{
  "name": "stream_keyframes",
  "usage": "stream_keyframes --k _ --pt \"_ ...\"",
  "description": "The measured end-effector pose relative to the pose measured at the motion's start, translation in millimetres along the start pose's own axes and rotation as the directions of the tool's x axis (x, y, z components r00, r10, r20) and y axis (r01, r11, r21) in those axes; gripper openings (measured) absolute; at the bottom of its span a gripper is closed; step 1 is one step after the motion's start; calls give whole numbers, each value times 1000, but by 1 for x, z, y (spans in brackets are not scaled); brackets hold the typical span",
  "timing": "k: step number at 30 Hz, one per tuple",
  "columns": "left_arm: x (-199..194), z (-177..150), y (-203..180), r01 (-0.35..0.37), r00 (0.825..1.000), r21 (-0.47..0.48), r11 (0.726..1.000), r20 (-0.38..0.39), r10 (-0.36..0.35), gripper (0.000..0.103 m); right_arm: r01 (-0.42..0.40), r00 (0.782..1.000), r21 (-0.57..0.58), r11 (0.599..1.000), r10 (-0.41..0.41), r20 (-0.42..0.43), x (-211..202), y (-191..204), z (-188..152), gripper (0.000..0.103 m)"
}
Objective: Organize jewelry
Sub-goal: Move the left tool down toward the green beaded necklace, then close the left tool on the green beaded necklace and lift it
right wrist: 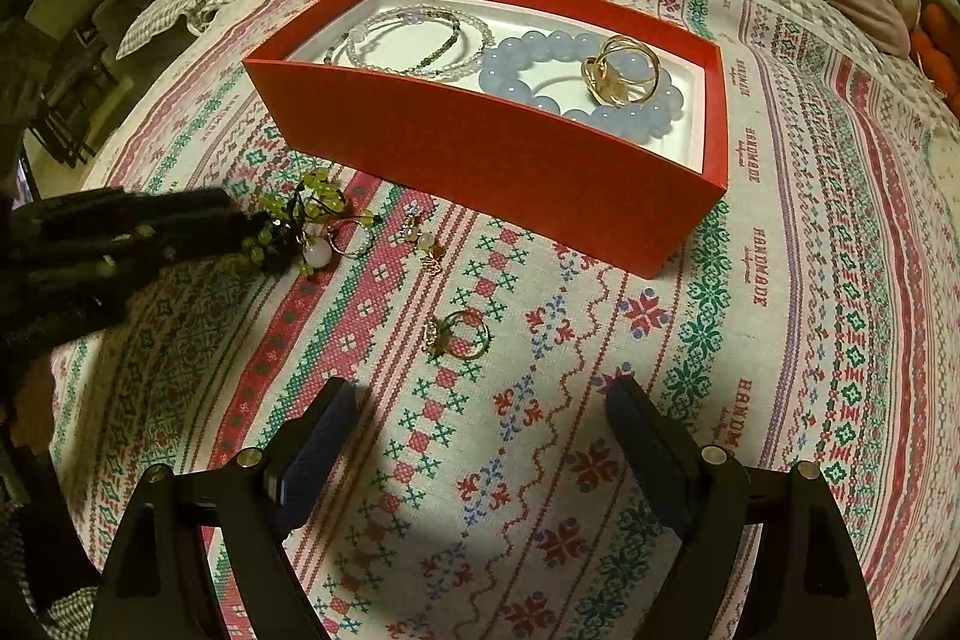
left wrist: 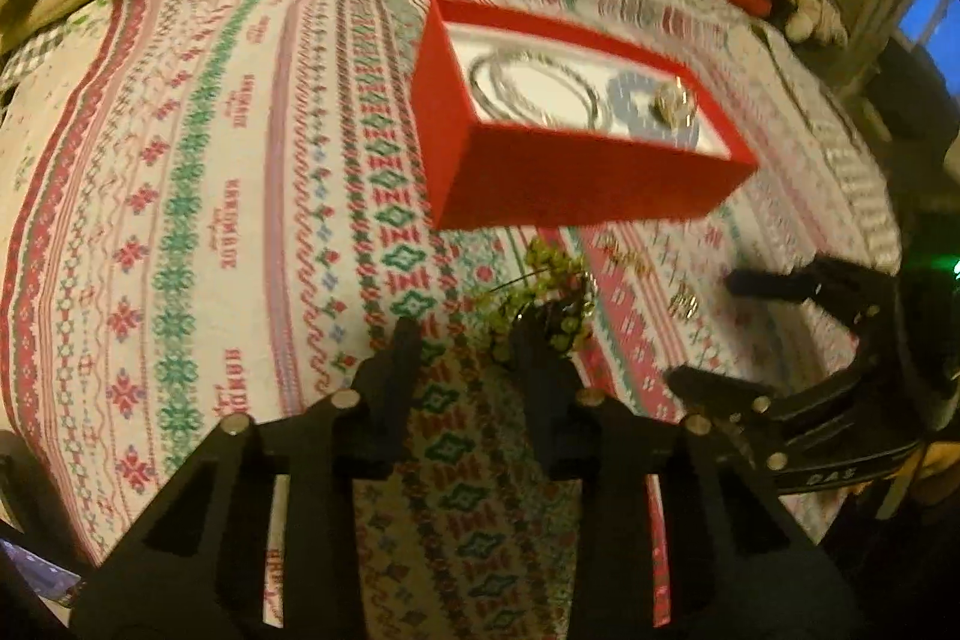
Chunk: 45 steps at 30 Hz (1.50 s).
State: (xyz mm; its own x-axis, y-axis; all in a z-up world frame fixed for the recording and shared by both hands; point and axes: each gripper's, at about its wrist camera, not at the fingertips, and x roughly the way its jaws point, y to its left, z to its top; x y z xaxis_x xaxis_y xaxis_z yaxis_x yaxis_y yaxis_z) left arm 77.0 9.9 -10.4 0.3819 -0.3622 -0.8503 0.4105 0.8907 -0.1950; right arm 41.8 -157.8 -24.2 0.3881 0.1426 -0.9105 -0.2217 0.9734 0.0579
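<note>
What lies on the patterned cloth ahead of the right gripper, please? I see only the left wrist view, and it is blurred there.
Observer: A thin gold ring with a small ornament lies on the patterned cloth just ahead of the right gripper, whose fingers stand wide apart with nothing between them.
Operator: Thank you. And what is the gold item inside the red rectangular cardboard box?
Observer: It is a large gold wire ring, resting on top of a pale blue round-bead bracelet.
</note>
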Motion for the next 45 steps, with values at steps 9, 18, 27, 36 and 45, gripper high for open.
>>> stream_keyframes --k 9,18,27,36,45 --pt "10 -5 -30 -50 998 140 989 -26 54 14 3 1000 5 1000 -3 0 0 0 1 87" --pt "-4 -2 -34 -36 999 123 992 -2 36 6 4 1000 7 1000 -4 20 -10 -4 1 86" --pt "-51 12 -43 9 991 124 992 133 -26 6 3 999 26 1000 -4 54 -26 -11 4 86" --pt "-85 14 -40 78 976 103 992 193 -96 6 -13 998 43 999 11 56 -27 -13 3 86" --pt "-38 -11 2 -13 1000 -19 1000 -19 13 7 -38 999 27 999 37 36 -20 -3 5 81"
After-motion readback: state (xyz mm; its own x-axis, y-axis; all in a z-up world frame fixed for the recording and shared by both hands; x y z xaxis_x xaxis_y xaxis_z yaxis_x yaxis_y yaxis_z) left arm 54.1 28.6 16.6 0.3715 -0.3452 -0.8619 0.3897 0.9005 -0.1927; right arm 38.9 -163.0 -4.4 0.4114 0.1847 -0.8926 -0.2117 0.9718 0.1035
